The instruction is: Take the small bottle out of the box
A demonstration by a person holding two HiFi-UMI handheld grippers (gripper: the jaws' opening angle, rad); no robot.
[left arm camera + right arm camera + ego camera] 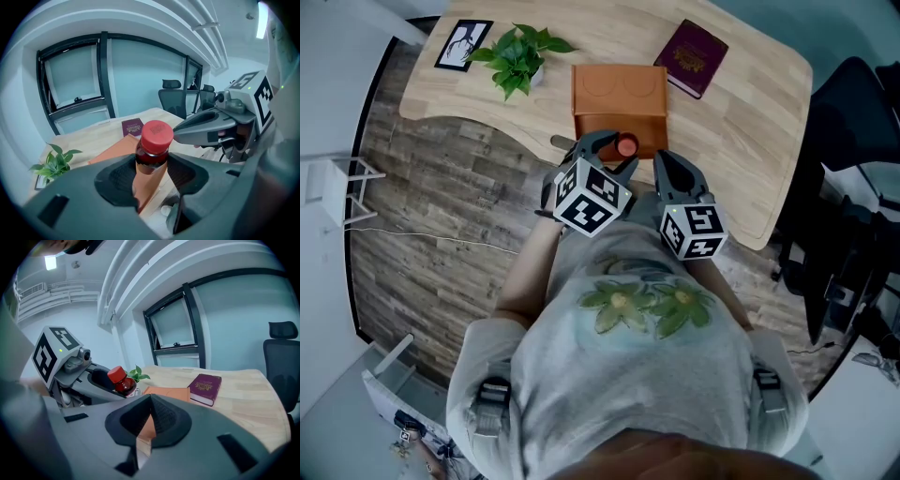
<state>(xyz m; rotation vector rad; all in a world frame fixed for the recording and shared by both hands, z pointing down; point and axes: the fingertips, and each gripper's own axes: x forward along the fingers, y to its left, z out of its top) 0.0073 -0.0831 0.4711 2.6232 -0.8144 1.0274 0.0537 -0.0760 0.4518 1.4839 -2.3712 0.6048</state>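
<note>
Currently: small bottle (151, 149) clamped in left gripper (151, 174), seemingly out of box (619, 94); right gripper (149, 417) closed, empty; next, table (750, 112) placement.

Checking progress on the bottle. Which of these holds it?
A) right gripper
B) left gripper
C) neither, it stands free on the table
B: in the left gripper view, the left gripper has its jaws closed on the small bottle, with the red cap above them.

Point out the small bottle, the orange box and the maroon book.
small bottle (152, 157): left gripper view, dark glass below the red cap.
orange box (619, 94): head view, middle of its top face.
maroon book (691, 56): head view, centre of its cover.
</note>
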